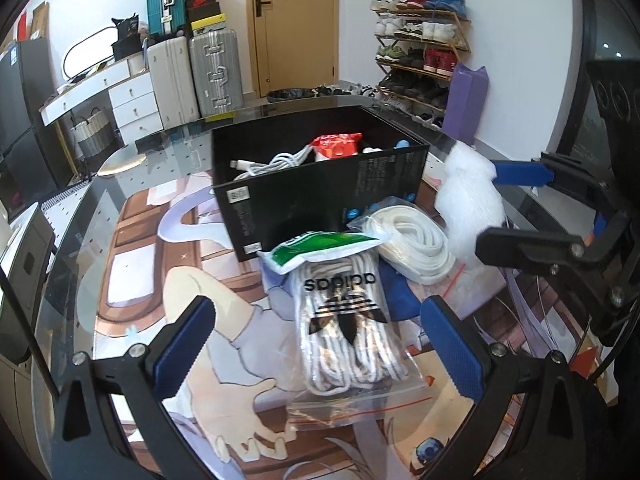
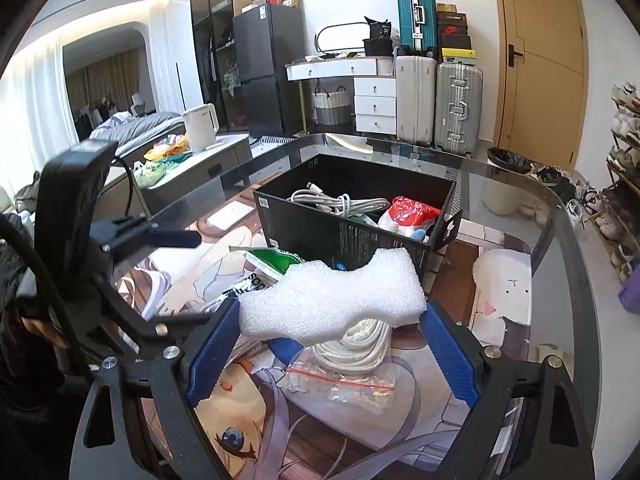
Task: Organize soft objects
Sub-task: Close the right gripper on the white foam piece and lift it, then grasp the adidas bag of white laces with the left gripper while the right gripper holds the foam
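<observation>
A white foam piece [image 2: 332,300] hangs above the table, and my right gripper [image 2: 328,344] is shut on it, a blue pad against each end. The left wrist view shows the same foam piece [image 1: 468,196] in the right gripper [image 1: 486,208], close to the right corner of the black box [image 1: 304,204]. My left gripper [image 1: 320,344] is open and low over a clear zip bag of white adidas laces [image 1: 344,332], which lies between its fingers without touching them. A green-and-white packet [image 1: 320,248] rests on that bag's far end.
The open black box [image 2: 348,240] holds a white cable [image 2: 340,202] and a red packet [image 2: 412,210]. A second clear bag of white flat laces [image 2: 352,344] lies under the foam. The glass table edge [image 2: 560,216] curves at the right, over a printed mat [image 1: 140,264].
</observation>
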Demonstrator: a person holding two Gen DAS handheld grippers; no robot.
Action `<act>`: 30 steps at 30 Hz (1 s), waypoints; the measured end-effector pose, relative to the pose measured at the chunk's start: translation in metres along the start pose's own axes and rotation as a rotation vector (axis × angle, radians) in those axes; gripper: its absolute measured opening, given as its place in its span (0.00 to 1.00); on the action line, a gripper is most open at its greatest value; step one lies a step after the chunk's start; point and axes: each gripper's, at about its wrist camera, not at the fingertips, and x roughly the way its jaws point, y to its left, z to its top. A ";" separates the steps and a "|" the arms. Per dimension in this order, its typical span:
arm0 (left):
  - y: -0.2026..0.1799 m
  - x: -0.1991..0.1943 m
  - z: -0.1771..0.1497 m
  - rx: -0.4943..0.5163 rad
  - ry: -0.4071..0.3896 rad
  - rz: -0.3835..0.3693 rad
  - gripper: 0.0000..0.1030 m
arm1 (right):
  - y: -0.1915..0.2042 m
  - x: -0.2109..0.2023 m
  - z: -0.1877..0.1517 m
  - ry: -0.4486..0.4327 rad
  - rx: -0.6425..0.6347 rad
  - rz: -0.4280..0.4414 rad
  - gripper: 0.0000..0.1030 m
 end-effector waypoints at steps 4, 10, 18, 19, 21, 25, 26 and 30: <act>-0.008 0.005 -0.003 0.013 0.005 0.001 1.00 | -0.002 -0.003 0.000 -0.008 0.003 -0.006 0.88; -0.014 0.013 -0.008 0.014 0.025 0.001 1.00 | 0.000 -0.006 0.002 -0.022 -0.009 -0.016 0.88; -0.016 0.020 -0.010 0.013 0.059 0.000 0.90 | 0.002 -0.006 0.002 -0.023 -0.015 -0.015 0.88; -0.016 0.022 -0.011 0.012 0.071 -0.009 0.85 | 0.002 -0.006 0.001 -0.023 -0.017 -0.014 0.88; -0.016 0.024 -0.012 0.007 0.085 -0.022 0.77 | 0.004 -0.005 0.001 -0.021 -0.022 -0.013 0.88; -0.020 0.025 -0.015 0.013 0.092 -0.030 0.55 | 0.005 -0.005 0.000 -0.018 -0.030 -0.011 0.88; -0.021 0.025 -0.015 0.015 0.088 -0.033 0.52 | 0.006 -0.005 0.000 -0.019 -0.030 -0.011 0.88; -0.020 0.022 -0.014 0.005 0.076 -0.060 0.43 | 0.006 -0.005 0.000 -0.020 -0.031 -0.011 0.88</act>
